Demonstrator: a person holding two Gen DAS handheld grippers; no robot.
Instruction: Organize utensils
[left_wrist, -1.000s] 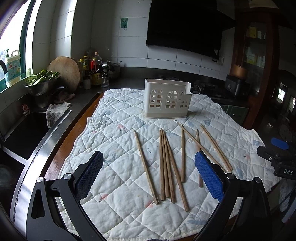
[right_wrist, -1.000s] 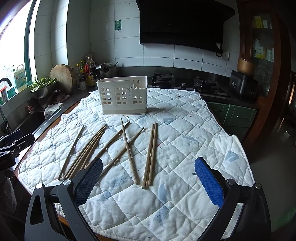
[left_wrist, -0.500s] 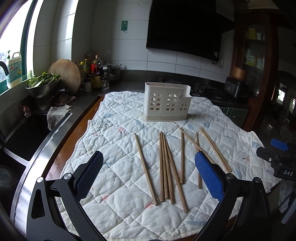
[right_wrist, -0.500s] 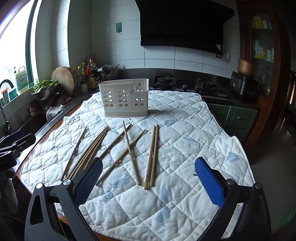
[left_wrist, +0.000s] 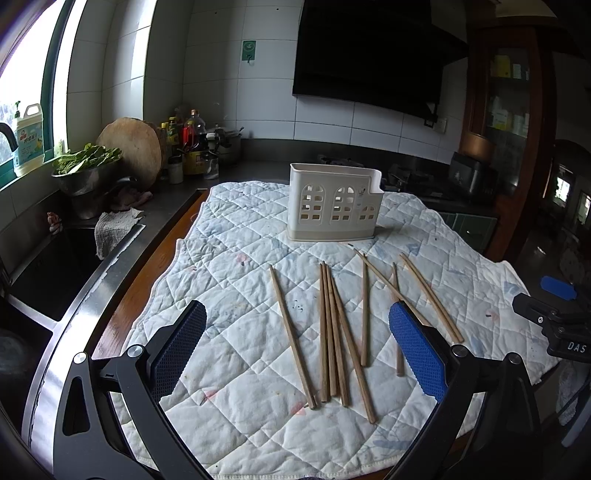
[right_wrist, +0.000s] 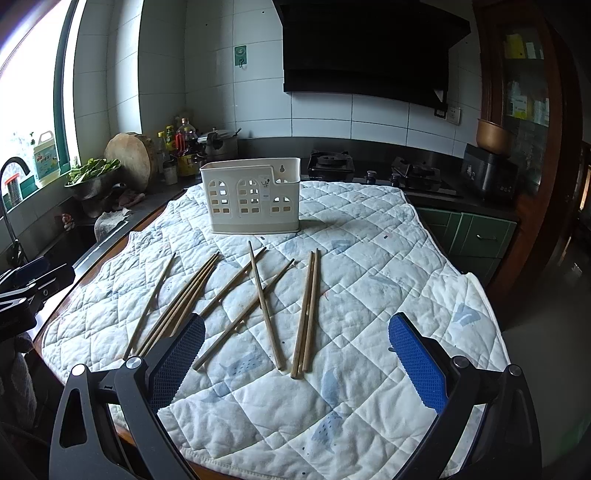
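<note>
Several wooden chopsticks (left_wrist: 334, 334) lie loose on a white quilted cloth (left_wrist: 240, 280); they also show in the right wrist view (right_wrist: 258, 295). A cream slotted utensil holder (left_wrist: 334, 203) stands upright behind them, and also shows in the right wrist view (right_wrist: 253, 201). My left gripper (left_wrist: 297, 343) is open and empty, hovering over the near ends of the chopsticks. My right gripper (right_wrist: 295, 354) is open and empty, above the near ends of a pair (right_wrist: 306, 314).
A sink (left_wrist: 44, 273) and a bowl of greens (left_wrist: 86, 173) sit left of the cloth. Bottles (left_wrist: 188, 147) and a round cutting board (left_wrist: 131, 147) stand at the back left. A gas hob (right_wrist: 369, 166) is behind. The cloth hangs over the near table edge.
Both cameras have tilted up a little and drawn back slightly, so the chopsticks and holder sit lower in view. Both grippers stay open. Nothing on the cloth has moved.
</note>
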